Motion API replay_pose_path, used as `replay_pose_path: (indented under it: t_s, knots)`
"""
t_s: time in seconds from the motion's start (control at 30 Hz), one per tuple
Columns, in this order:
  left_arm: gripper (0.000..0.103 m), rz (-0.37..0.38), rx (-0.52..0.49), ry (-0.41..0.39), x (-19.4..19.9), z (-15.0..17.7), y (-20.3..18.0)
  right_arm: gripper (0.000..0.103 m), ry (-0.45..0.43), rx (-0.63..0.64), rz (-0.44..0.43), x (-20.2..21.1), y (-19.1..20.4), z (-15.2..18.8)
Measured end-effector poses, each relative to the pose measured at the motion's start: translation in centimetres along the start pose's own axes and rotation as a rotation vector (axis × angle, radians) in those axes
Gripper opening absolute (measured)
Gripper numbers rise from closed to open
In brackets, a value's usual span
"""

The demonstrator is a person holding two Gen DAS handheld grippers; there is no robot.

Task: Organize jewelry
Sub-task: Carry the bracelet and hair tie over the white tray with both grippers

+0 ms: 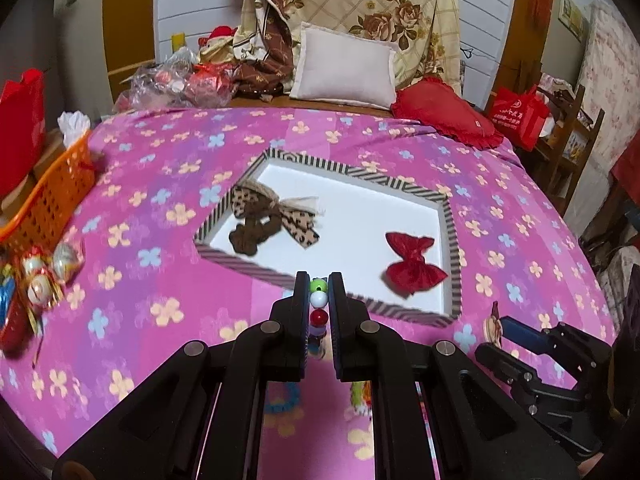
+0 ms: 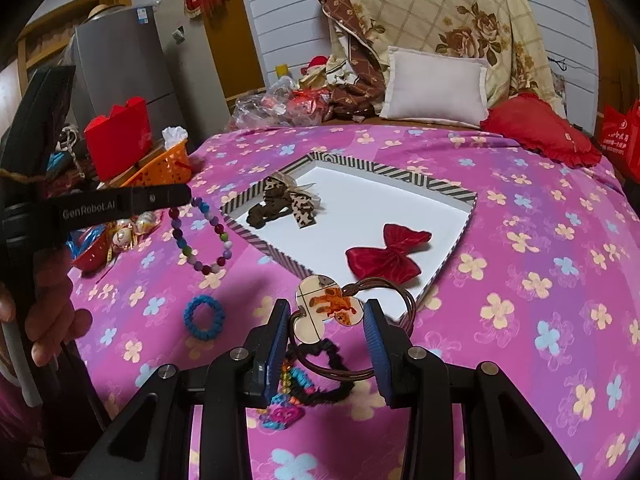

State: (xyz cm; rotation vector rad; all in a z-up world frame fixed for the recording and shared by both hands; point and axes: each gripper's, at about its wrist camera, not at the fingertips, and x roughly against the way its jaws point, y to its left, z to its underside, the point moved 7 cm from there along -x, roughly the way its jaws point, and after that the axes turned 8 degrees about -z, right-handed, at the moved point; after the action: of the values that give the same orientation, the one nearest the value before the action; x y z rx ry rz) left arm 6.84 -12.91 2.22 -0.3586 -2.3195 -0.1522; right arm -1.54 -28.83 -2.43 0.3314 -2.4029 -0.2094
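Note:
My left gripper (image 1: 319,280) is shut on a string of coloured beads (image 1: 319,300), just before the tray's near rim. In the right wrist view that bead bracelet (image 2: 200,236) hangs as a loop from the left gripper (image 2: 186,196), above the bedspread. My right gripper (image 2: 327,307) is shut on a cartoon charm hair tie (image 2: 320,300), whose brown elastic loops out to the right. The striped-rim white tray (image 1: 452,240) (image 2: 424,182) holds a leopard bow (image 1: 276,216) (image 2: 288,200) and a red bow (image 1: 412,264) (image 2: 384,256). The right gripper (image 1: 502,330) shows at lower right.
A blue knit ring (image 2: 204,316), a black scrunchie (image 2: 320,376) and a colourful woven band (image 2: 286,396) lie on the pink bedspread. At the left edge stand an orange basket (image 1: 48,196) and a red bowl of wrapped sweets (image 1: 40,280). Pillows (image 1: 344,68) line the far side.

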Motion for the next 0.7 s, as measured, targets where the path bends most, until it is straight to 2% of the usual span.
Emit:
replay_pose_path:
  t_s: [0.7]
  knots:
    - [0.008,-0.073,-0.032,0.000,-4.3,-4.0,-1.4,0.036,-0.003,0.013,0.049,-2.3,-3.0,-3.8]
